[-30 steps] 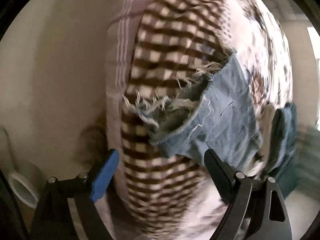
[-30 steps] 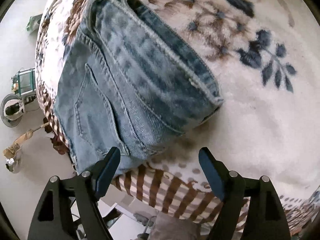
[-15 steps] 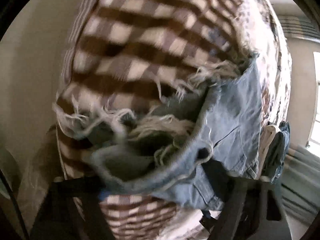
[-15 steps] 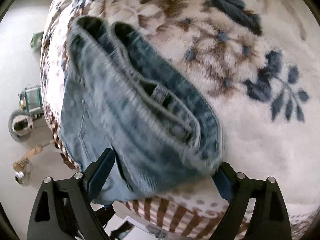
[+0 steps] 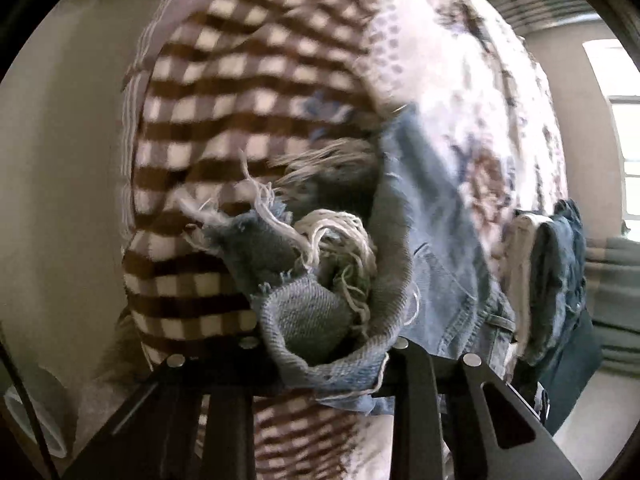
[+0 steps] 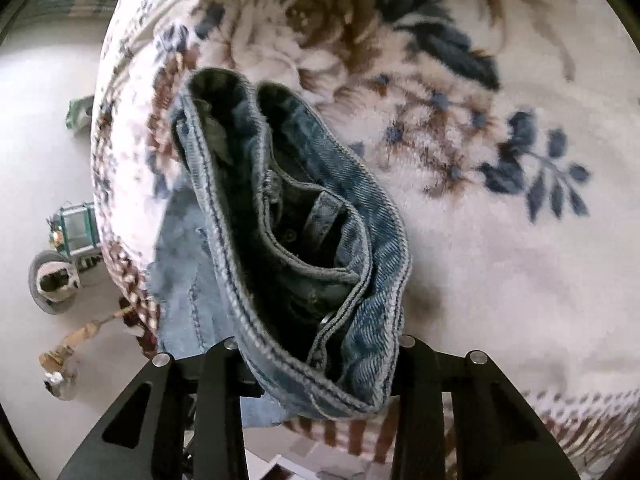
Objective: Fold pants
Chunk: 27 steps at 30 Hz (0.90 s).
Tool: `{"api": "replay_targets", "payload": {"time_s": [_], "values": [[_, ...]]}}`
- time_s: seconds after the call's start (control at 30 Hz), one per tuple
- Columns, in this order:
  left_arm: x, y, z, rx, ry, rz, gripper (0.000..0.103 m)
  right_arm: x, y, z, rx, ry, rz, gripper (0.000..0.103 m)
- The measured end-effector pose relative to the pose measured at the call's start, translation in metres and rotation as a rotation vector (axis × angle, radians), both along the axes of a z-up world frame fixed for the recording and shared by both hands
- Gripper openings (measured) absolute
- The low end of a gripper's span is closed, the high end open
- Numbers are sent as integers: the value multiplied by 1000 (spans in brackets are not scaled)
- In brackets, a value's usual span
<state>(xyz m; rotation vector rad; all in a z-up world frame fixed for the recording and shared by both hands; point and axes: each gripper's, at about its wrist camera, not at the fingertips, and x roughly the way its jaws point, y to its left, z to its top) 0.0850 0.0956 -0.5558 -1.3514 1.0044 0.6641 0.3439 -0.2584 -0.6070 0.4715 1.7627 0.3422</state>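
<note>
On the blanket-covered bed, light-blue denim pants lie near the edge, one end gathered in each claw. Left claw clenched on the frayed hem end, white threads spilling just above the fingers; the leg runs away to the right over the checked brown-and-cream border. Right claw clenched on the waistband, bunched into an open loop that stands up between the fingers, dark inner side and a button visible. Floral pattern beyond the waistband. More folded denim further along the bed, left view. Floor clutter left of the bed
</note>
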Motion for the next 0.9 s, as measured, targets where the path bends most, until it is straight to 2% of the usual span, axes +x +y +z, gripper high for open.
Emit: {"api": "replay_targets", "payload": {"time_s": [0.17, 0.3, 0.47, 0.6, 0.8, 0.9], "values": [[20, 13, 47, 17, -17, -63, 23, 4, 2, 43, 25, 6, -9, 36], [49, 29, 88, 33, -36, -116, 23, 20, 5, 95, 61, -29, -10, 35], [116, 52, 150, 56, -110, -217, 23, 60, 8, 172, 102, -90, -82, 34], [192, 70, 198, 68, -185, -325, 23, 108, 2, 240, 133, -179, -167, 34], [332, 75, 267, 65, -345, -487, 23, 214, -12, 351, 161, -358, -336, 34], [408, 66, 294, 75, -418, -561, 23, 266, -28, 385, 170, -431, -409, 34]]}}
